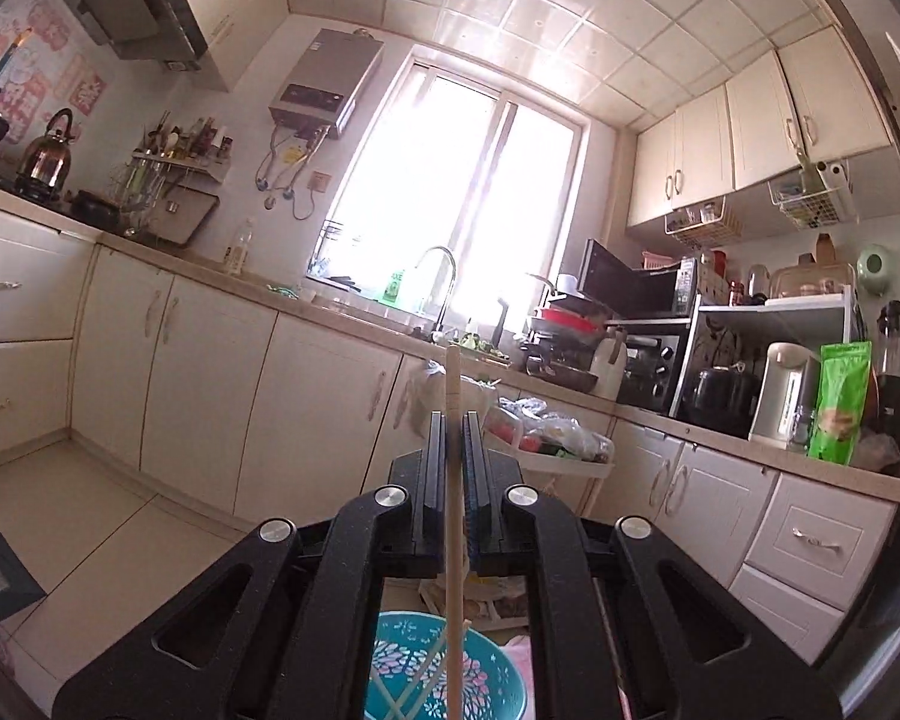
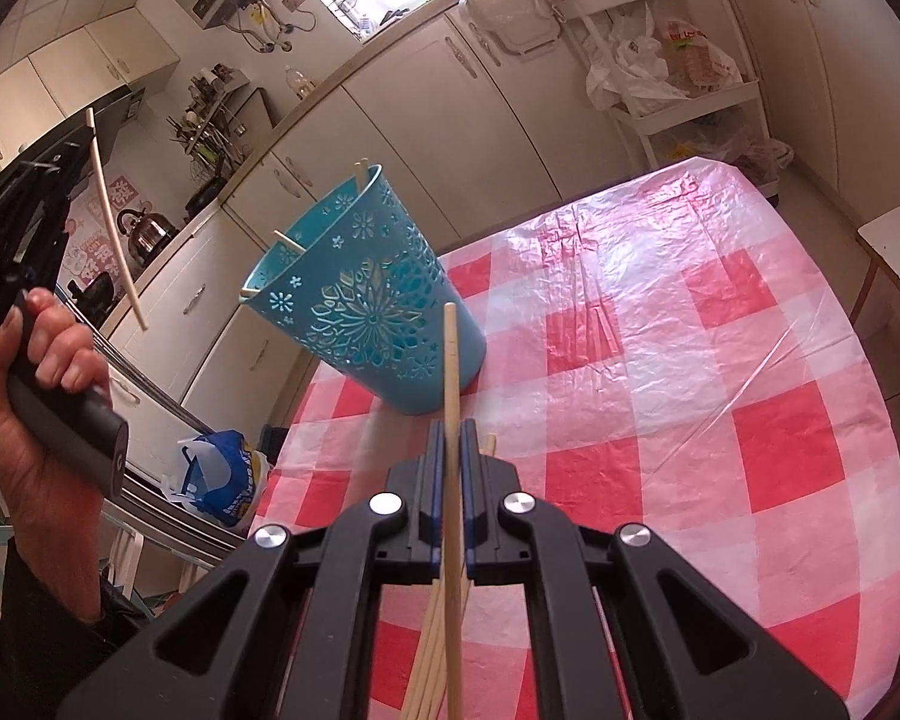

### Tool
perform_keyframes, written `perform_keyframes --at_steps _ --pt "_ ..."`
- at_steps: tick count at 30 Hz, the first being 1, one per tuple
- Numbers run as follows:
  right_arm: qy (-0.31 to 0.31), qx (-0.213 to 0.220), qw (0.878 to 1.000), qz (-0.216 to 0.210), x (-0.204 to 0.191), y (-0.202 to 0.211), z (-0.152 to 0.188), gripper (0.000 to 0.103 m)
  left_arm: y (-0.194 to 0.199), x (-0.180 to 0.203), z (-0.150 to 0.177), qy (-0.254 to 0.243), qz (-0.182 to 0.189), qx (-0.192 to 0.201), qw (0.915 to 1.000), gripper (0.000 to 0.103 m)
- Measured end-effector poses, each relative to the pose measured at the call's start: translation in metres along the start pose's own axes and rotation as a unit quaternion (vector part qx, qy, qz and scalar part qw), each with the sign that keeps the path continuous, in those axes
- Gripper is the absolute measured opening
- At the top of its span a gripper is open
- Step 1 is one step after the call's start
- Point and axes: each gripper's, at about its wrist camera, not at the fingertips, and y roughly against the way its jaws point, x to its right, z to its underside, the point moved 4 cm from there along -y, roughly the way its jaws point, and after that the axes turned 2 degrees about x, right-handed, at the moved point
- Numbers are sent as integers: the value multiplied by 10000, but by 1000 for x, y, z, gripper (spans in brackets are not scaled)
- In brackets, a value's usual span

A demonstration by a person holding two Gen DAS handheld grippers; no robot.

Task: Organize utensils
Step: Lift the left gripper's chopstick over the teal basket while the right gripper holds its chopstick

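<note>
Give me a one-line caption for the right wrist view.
Right gripper shut on a chopstick above the checked table, near the blue holder; left gripper holds another.

Layout of the scene. The desk carries a perforated holder near its far left corner, with several chopsticks standing in it and poking above the rim. The right gripper sits over the near edge of the desk, in front of the holder, a chopstick clamped between its jaws and running forward toward the holder; loose chopsticks lie on the desk beneath it. The left gripper is raised to the left of the holder, off the desk edge, gripping another chopstick. Behind the desk stands a shelf cart; a counter runs along the far wall.
</note>
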Motion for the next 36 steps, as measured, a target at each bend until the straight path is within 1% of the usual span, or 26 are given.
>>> perform_keyframes --at_steps 3,7,10,14,18,24,31,36 --pt "16 -15 10000 -3 0 -1 1 6 -15 -1 0 -40 -96 119 9999 5" --pt "40 37 10000 18 1 -1 -1 6 -32 1 10 -181 -228 153 9995 5" --pt "13 48 10000 9 3 -1 -2 6 -43 -2 23 -284 -349 92 9989 5" --pt "42 75 10000 19 3 -2 -3 6 -55 -13 39 -252 -462 -48 9986 5" --pt "29 92 10000 9 3 -3 -5 6 -59 -20 53 -307 -524 -160 9980 5" --pt "56 95 9999 -6 1 -4 -5 6 -62 -21 66 -388 -544 -253 9974 5" --pt "48 212 9998 -4 1 0 -8 6 -65 -19 83 -545 -573 -607 9950 5" --pt "67 282 9996 -61 -4 4 -10 6 -58 -20 86 -640 -602 -739 9934 5"
